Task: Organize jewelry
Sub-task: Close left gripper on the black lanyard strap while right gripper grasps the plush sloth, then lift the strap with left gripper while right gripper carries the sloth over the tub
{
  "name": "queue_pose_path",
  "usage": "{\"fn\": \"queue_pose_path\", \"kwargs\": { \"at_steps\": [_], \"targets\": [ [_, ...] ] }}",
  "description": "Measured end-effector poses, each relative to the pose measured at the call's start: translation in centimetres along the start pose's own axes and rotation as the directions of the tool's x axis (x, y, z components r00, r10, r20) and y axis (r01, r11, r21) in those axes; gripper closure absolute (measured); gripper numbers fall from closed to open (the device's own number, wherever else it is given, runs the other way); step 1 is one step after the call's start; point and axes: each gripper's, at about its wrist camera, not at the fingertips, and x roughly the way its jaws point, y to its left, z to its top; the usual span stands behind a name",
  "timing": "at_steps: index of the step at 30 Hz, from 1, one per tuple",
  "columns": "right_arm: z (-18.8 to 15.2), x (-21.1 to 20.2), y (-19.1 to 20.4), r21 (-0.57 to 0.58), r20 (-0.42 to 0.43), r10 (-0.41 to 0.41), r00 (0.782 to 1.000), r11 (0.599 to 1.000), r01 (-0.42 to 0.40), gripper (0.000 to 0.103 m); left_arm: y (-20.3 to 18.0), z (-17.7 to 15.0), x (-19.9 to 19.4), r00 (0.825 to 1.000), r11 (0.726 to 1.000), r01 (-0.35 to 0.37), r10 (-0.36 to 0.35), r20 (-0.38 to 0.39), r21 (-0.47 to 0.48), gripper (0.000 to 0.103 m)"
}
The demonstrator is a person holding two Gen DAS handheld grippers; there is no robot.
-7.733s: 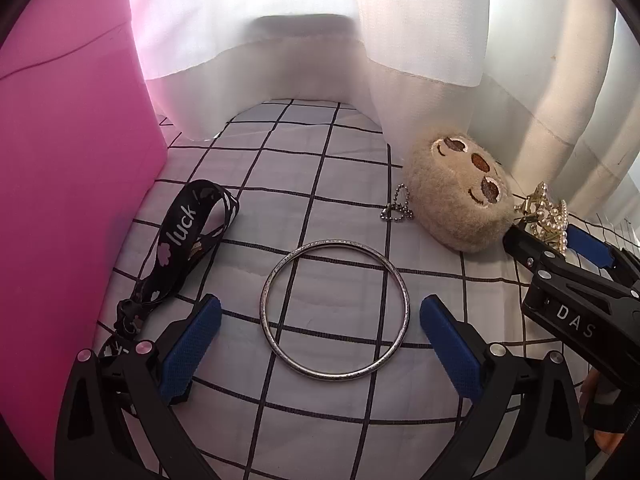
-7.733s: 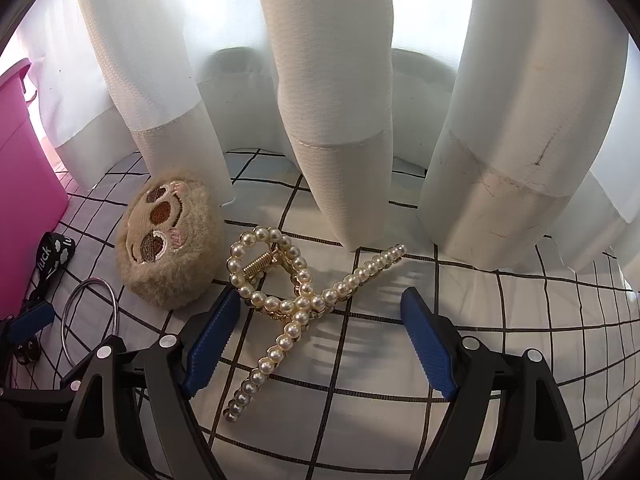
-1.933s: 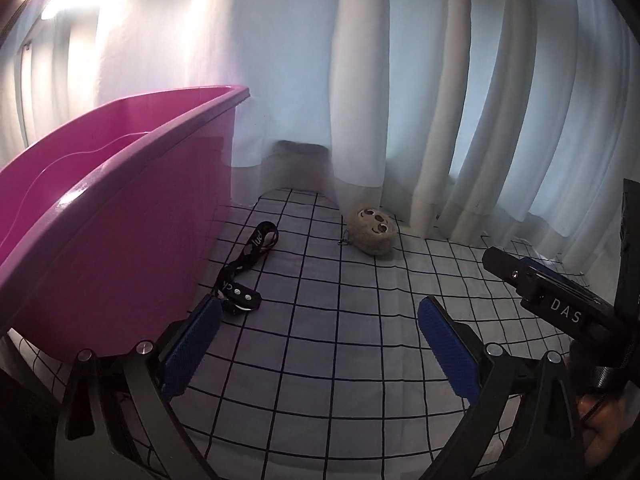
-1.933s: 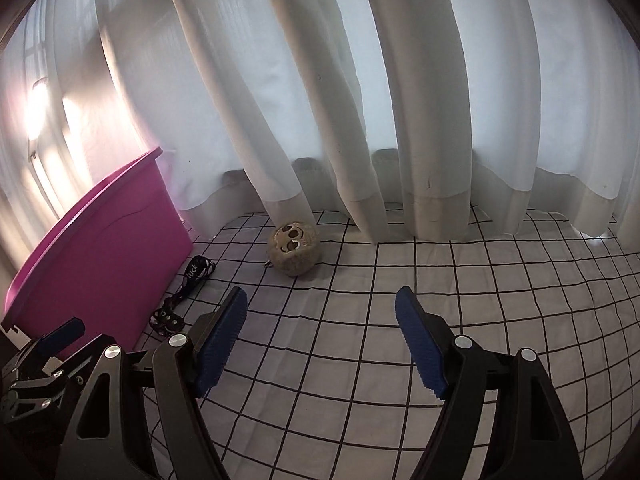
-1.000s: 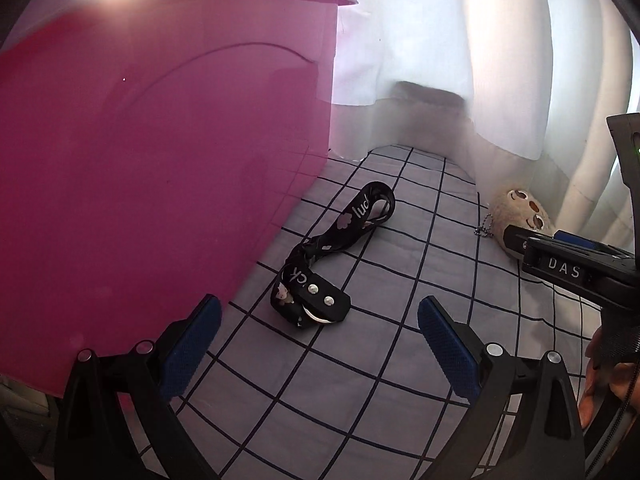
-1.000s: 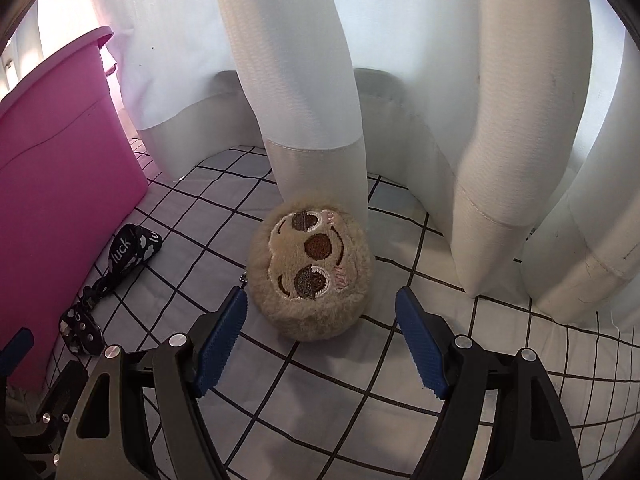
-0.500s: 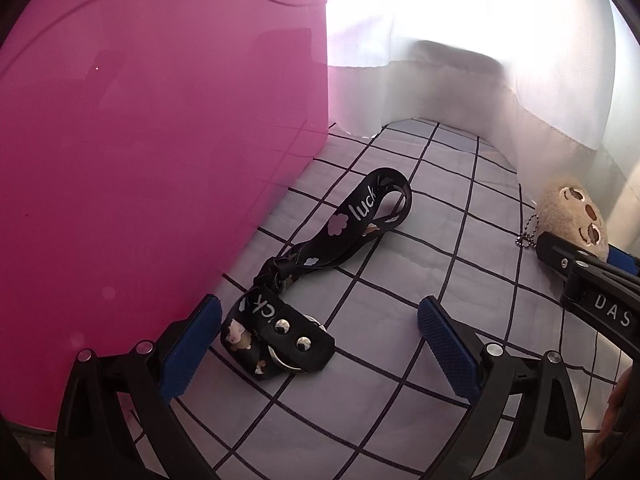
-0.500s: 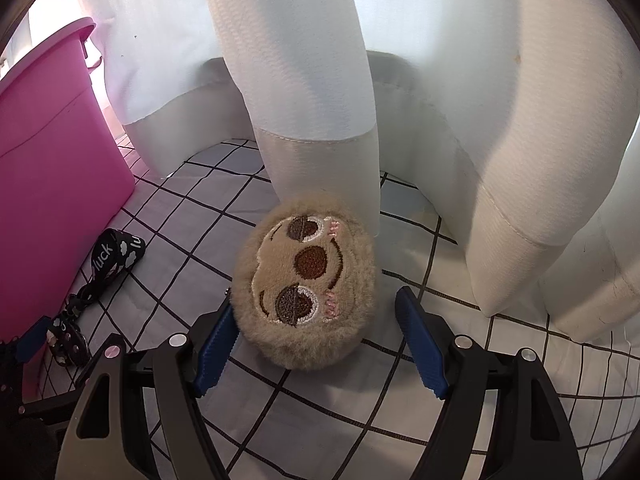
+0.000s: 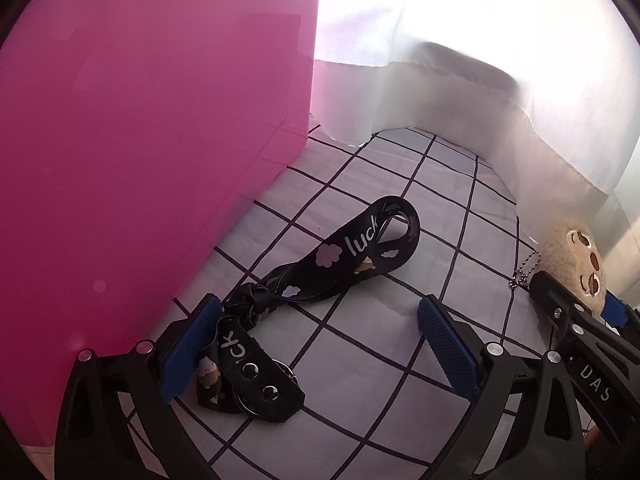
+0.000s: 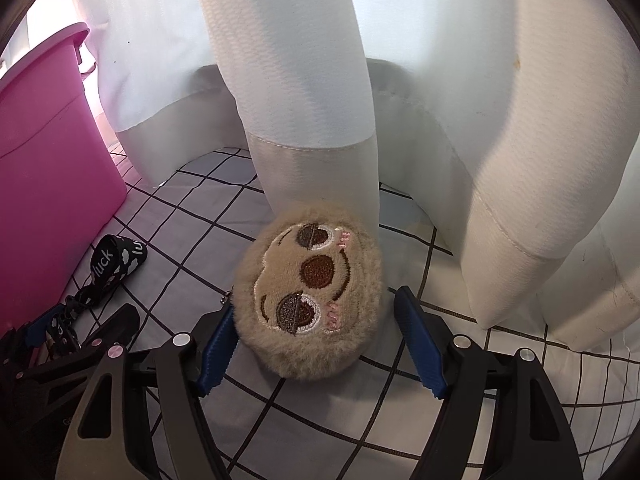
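A black strap keychain (image 9: 352,256) printed "luck" lies on the checked cloth beside the pink bin. My left gripper (image 9: 320,346) straddles its snap-button end (image 9: 260,384); the jaws are closing, the left pad (image 9: 188,348) sits against the strap, and the right pad (image 9: 448,348) is well clear. A tan plush sloth keychain (image 10: 308,292) rests against the curtain. My right gripper (image 10: 320,346) is closing around it, with its left pad (image 10: 218,350) at the fur and its right pad (image 10: 420,344) a small gap away. The strap (image 10: 108,264) also shows in the right wrist view.
The pink bin (image 9: 140,140) rises as a tall wall close on the left, also seen as the pink bin (image 10: 48,160) in the right wrist view. A white curtain (image 10: 300,80) hangs down to the cloth behind the plush. The two grippers stand close side by side.
My left gripper came forward and down over the strap, whose buckle end now lies between narrower jaws. The right gripper's jaws narrowed around the plush sloth.
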Motion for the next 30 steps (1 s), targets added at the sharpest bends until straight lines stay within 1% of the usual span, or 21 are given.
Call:
{"fn": "queue_pose_path", "kwargs": {
  "at_steps": [1,2,3,4,7,8,9,12,18,22,26,30],
  "targets": [
    [-0.1,-0.3,0.0,-0.008,0.005,-0.012,1.000,1.000,0.012,0.043,0.0,0.0,-0.1,1.000,1.000,0.002,-0.002,0.009,0.006,0.016],
    [-0.2,-0.4,-0.1,-0.015,0.010,-0.029,1.000,0.999,0.030,0.048,0.0,0.0,-0.3,1.000,1.000,0.002,-0.002,0.017,0.009,0.026],
    [-0.2,-0.5,-0.2,-0.014,0.009,-0.025,1.000,1.000,0.026,0.049,0.0,0.0,-0.5,1.000,1.000,0.003,-0.003,0.023,0.012,0.034],
    [-0.2,-0.6,-0.4,-0.007,0.012,-0.017,1.000,1.000,0.017,0.050,-0.1,0.0,-0.6,1.000,1.000,0.008,-0.008,0.024,0.017,0.037],
    [-0.4,-0.8,-0.6,-0.005,0.015,-0.014,1.000,1.000,0.014,0.053,-0.6,-0.4,-1.1,0.999,0.998,0.016,-0.018,0.039,0.053,0.057],
    [-0.4,-1.0,-0.8,-0.004,0.017,-0.013,1.000,1.000,0.014,0.054,-0.9,-0.5,-1.3,0.999,0.997,0.019,-0.022,0.044,0.069,0.070],
    [-0.5,-1.1,-0.9,0.000,0.018,-0.010,1.000,1.000,0.010,0.055,-1.4,-0.6,-1.5,0.999,0.996,0.017,-0.021,0.048,0.089,0.081],
    [-0.9,-2.0,-1.6,0.021,0.023,0.009,1.000,1.000,-0.009,0.057,-1.9,-0.9,-1.6,0.998,0.992,-0.002,-0.006,0.067,0.128,0.081],
    [-1.8,-3.6,-2.9,0.061,0.044,0.028,0.999,0.998,-0.031,0.057,-0.7,-1.4,-2.3,0.997,0.990,0.051,-0.059,0.059,0.135,0.083],
    [-2.7,-5.0,-3.3,0.087,0.073,0.030,0.997,0.996,-0.036,0.057,-0.4,-2.2,-3.8,0.992,0.984,0.072,-0.087,0.090,0.162,0.083],
    [-4.3,-6.4,-3.8,0.124,0.085,0.037,0.996,0.991,-0.048,0.057,0.0,-3.5,-5.7,0.986,0.973,0.112,-0.133,0.098,0.200,0.083],
    [-6.3,-8.4,-4.2,0.170,0.104,0.044,0.994,0.984,-0.062,0.057,0.3,-4.7,-7.6,0.975,0.956,0.168,-0.198,0.105,0.238,0.083]
  ]
}}
